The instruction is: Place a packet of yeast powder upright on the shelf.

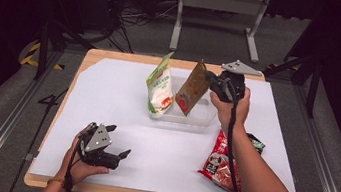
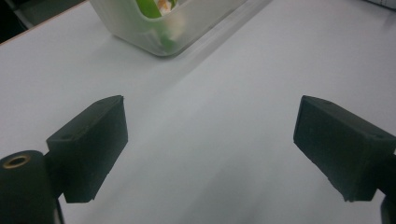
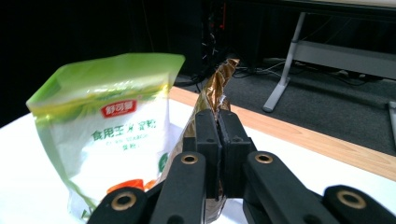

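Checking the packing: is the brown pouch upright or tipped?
Tipped: the brown pouch leans left in the bin, its top edge pinched by the right gripper.

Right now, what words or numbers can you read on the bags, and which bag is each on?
"食用玉米淀粉": on the green and white bag, below a red logo too blurred to read.
"4": painted on the floor left of the table.
Brown bag held in the right tongs: print too small to read.
Red bag: white characters, too blurred to read.
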`<state>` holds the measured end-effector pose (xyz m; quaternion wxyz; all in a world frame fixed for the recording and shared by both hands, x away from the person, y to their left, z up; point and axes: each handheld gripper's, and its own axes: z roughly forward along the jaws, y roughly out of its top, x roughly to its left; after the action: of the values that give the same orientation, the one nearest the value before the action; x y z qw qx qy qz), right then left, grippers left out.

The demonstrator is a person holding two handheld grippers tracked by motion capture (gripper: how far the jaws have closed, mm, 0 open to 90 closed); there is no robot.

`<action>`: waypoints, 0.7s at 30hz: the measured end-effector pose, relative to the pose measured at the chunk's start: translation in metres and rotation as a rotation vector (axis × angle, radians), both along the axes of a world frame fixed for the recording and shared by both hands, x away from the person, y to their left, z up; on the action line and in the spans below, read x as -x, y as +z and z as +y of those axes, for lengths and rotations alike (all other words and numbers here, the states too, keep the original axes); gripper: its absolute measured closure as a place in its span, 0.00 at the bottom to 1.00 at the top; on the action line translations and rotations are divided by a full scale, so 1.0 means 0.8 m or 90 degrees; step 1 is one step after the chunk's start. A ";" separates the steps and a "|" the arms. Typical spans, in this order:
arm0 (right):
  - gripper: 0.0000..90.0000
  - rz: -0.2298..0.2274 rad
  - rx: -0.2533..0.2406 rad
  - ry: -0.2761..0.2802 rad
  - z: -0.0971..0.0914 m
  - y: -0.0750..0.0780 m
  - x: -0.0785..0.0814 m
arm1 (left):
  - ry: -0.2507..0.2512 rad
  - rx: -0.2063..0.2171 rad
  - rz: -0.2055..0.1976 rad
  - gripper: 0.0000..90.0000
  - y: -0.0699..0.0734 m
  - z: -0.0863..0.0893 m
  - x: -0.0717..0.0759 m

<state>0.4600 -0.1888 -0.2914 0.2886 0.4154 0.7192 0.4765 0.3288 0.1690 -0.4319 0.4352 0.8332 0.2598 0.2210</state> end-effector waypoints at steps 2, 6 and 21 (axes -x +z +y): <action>0.98 0.002 0.002 0.006 0.006 -0.005 0.000 | 0.001 0.002 0.002 0.12 0.000 0.000 0.000; 0.97 0.010 -0.001 0.019 0.012 -0.013 -0.001 | 0.002 0.004 0.001 0.12 0.000 0.003 0.000; 0.96 0.032 0.009 0.058 0.017 -0.031 0.001 | 0.003 0.003 0.001 0.12 0.000 0.002 0.000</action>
<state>0.4588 -0.1752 -0.3166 0.2516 0.3919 0.7476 0.4735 0.3290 0.1708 -0.4323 0.4367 0.8318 0.2624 0.2204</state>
